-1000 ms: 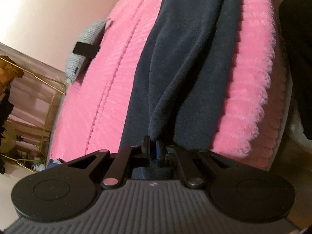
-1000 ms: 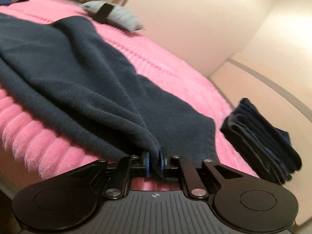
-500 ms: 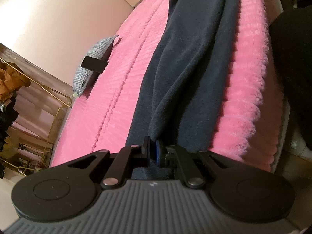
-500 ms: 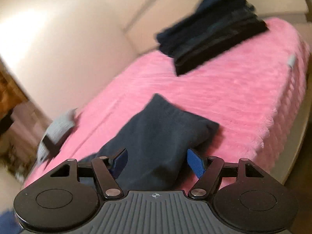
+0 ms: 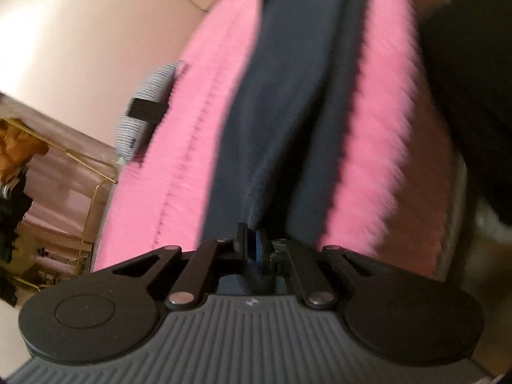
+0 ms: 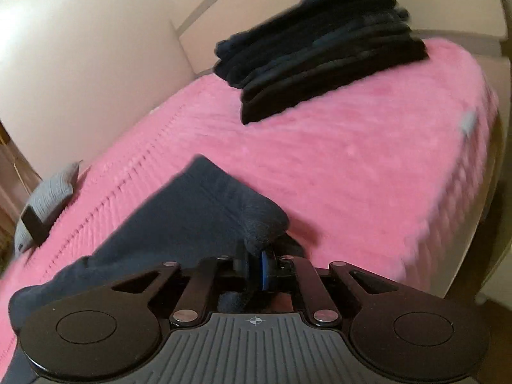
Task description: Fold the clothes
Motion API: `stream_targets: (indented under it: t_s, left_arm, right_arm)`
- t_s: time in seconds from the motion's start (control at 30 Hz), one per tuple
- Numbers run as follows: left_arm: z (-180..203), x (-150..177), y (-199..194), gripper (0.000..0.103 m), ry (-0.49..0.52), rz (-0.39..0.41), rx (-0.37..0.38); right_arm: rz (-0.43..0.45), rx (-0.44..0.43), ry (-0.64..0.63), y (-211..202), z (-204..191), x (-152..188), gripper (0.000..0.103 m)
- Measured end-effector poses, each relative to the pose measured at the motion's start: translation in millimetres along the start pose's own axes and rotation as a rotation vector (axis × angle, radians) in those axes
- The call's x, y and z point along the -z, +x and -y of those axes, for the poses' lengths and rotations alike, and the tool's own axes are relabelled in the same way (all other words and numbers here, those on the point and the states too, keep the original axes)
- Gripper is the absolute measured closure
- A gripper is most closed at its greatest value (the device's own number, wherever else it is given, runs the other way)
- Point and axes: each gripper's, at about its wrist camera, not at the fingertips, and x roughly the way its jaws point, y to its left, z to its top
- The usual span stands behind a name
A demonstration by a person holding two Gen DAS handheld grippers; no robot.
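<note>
One navy fleece garment point(image 5: 288, 121) on the pink bedspread point(image 5: 192, 166), long axis running away from you. Your left gripper point(image 5: 251, 246) and right gripper point(image 6: 254, 264) each pinch its edge. Only your right view shows one stack of folded dark clothes point(image 6: 320, 60); one grey cushion point(image 6: 48, 198) appears in both.

Dim warm light; motion blur; fisheye-warped edges

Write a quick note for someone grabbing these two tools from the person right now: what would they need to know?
Left hand-held gripper: shut on the navy garment.
Right hand-held gripper: shut on the same garment's folded end.
The garment lies lengthwise on the pink bed; a stack of folded dark clothes sits at the far corner.
Done: earlier pieces stacked.
Left: finish folding this one, probably add it to the stack.
</note>
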Motion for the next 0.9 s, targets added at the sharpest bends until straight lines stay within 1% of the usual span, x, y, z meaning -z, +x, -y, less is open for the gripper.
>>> stream_targets:
  t_s: [0.07,0.1,0.13,0.17,0.2,0.23,0.27,0.33,0.37,0.4,0.47,0.57,0.67,0.73,0.77,0.83,0.87,0.9]
  left_arm:
    - [0.3,1.4,-1.5,0.1,-0.03,-0.003,-0.006]
    - [0.0,1.8,-2.3,0.099,-0.037,-0.002,-0.011]
    - [0.2,2.3,-3.0,0.098,-0.039,0.001,-0.016]
    - [1.0,3.6,-4.1,0.097,-0.041,0.004,-0.021]
    - [2.1,5.3,-5.3,0.097,-0.042,0.009,-0.026]
    - [3.5,7.1,-7.1,0.096,-0.045,0.013,-0.032]
    - [5.1,8.9,-9.3,0.095,-0.047,0.017,-0.041]
    - [5.8,11.8,-13.7,0.086,-0.063,0.019,-0.059]
    - [5.7,13.9,-16.6,0.075,-0.068,0.017,-0.067]
    - [5.9,17.1,-20.0,0.071,-0.071,0.016,-0.075]
    - [7.2,25.9,-29.2,0.071,-0.055,0.015,-0.101]
    - [4.6,44.1,-37.5,0.07,-0.043,-0.008,-0.135]
    - [-1.3,57.9,-39.1,0.069,-0.053,-0.01,-0.15]
    - [-2.8,62.8,-36.2,0.069,-0.033,0.004,-0.144]
    - [-2.0,64.3,-33.6,0.069,-0.014,0.01,-0.136]
    - [-0.5,66.2,-26.9,0.072,0.028,0.019,-0.114]
    - [-0.7,66.7,-24.0,0.09,0.053,0.024,-0.117]
    - [-0.7,66.9,-21.8,0.096,0.082,0.031,-0.128]
  right_arm:
    - [0.007,-0.008,0.023,0.3,5.2,5.1,0.097]
    - [0.011,0.0,0.013,-2.4,1.9,5.1,0.089]
    - [0.015,0.01,-0.001,-5.8,-2.3,4.7,0.075]
    - [0.024,0.029,-0.023,-9.9,-8.4,3.6,0.068]
    - [0.032,0.038,-0.049,-17.1,-16.9,7.0,0.047]
    - [0.041,0.044,-0.076,-24.7,-25.8,11.2,0.037]
    - [0.049,0.051,-0.104,-32.3,-34.6,15.3,0.037]
    - [0.058,0.048,-0.166,-46.4,-53.4,25.8,0.037]
    - [0.056,0.037,-0.203,-52.8,-63.4,32.4,0.037]
    - [0.047,0.021,-0.242,-58.1,-73.6,41.1,0.037]
    - [0.021,-0.009,-0.318,-66.2,-94.3,60.1,0.037]
    - [-0.017,-0.102,-0.448,-75.7,-133.7,96.1,0.037]
    - [-0.054,-0.198,-0.577,-85.2,-173.5,132.4,0.037]
    - [-0.073,-0.301,-0.722,-89.7,-210.6,160.2,0.037]
    - [-0.083,-0.354,-0.799,-91.9,-229.2,174.0,0.037]
    - [-0.087,-0.421,-0.924,-93.6,-257.4,197.8,0.037]
    - [-0.089,-0.453,-0.986,-94.4,-271.2,209.6,0.037]
    - [-0.094,-0.474,-1.025,-93.7,-282.2,218.6,0.037]
